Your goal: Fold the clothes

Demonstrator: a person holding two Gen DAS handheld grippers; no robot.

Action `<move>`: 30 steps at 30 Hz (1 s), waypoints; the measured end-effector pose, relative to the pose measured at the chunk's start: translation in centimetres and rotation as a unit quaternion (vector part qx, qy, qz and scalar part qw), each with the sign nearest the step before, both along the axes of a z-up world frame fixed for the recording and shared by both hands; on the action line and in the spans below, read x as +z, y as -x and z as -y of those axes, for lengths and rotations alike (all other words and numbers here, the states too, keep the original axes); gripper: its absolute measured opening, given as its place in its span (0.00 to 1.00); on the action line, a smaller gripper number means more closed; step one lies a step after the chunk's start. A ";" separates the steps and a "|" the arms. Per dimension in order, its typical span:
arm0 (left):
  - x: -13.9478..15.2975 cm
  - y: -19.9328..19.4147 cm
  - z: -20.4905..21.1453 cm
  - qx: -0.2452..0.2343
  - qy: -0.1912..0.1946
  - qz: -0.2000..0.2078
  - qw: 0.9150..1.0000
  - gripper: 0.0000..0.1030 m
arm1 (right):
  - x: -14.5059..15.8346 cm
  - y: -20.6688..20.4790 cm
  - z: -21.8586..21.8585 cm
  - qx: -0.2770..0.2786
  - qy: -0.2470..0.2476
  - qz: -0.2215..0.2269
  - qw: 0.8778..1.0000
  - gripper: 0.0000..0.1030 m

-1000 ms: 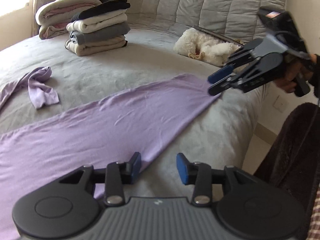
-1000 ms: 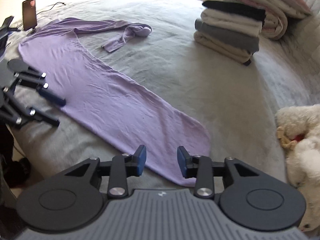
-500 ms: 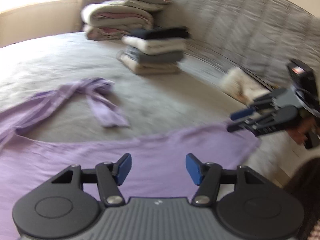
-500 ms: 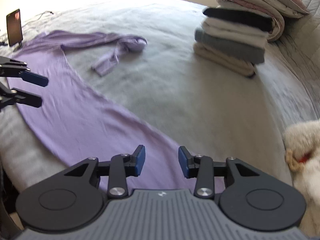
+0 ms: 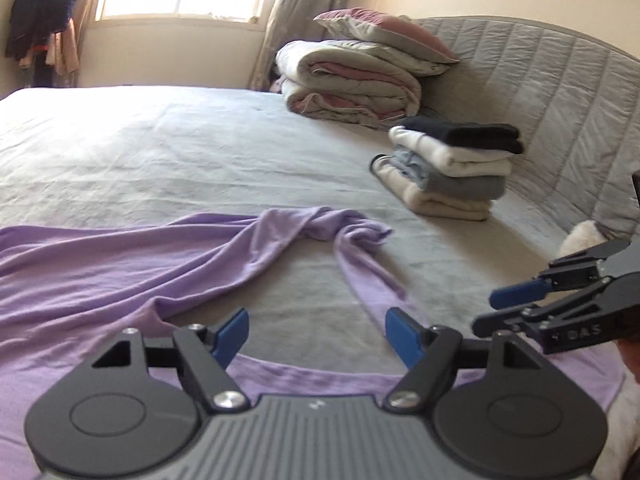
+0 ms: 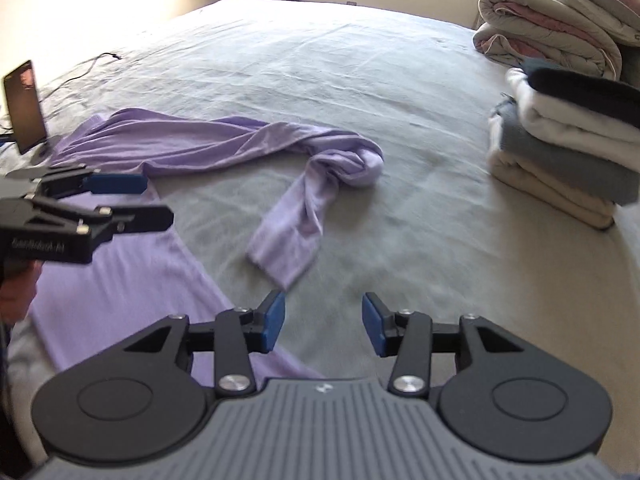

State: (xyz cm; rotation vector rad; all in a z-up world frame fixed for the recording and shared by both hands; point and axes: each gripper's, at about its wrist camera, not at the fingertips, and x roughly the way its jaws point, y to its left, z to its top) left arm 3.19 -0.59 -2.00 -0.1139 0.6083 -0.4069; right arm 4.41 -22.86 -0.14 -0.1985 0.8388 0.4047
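Observation:
A lilac long-sleeved garment (image 5: 100,276) lies spread on the grey bed, one sleeve (image 5: 360,256) twisted and bent back toward me. It also shows in the right wrist view (image 6: 192,148), its sleeve end (image 6: 288,248) just ahead of my right gripper. My left gripper (image 5: 316,336) is open and empty above the garment's near edge. My right gripper (image 6: 323,326) is open and empty above the bed sheet beside the garment's edge. Each gripper shows in the other's view, the right one (image 5: 508,308) at right, the left one (image 6: 132,200) at left.
A stack of folded clothes (image 5: 452,168) stands at the back right near the padded headboard (image 5: 560,92). Rolled quilts and a pillow (image 5: 356,76) lie behind it. A phone on a stand (image 6: 26,106) with a cable is at the bed's left edge. A white plush toy (image 5: 580,236) lies at right.
Both grippers have swung left along the garment, from its hem end toward the sleeve and upper part. Both stay open and empty.

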 end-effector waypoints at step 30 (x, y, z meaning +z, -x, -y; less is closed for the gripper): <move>-3.5 -1.2 0.3 0.034 -0.049 0.005 0.998 0.75 | -0.8 -7.4 9.4 -0.269 0.127 0.135 0.945 0.01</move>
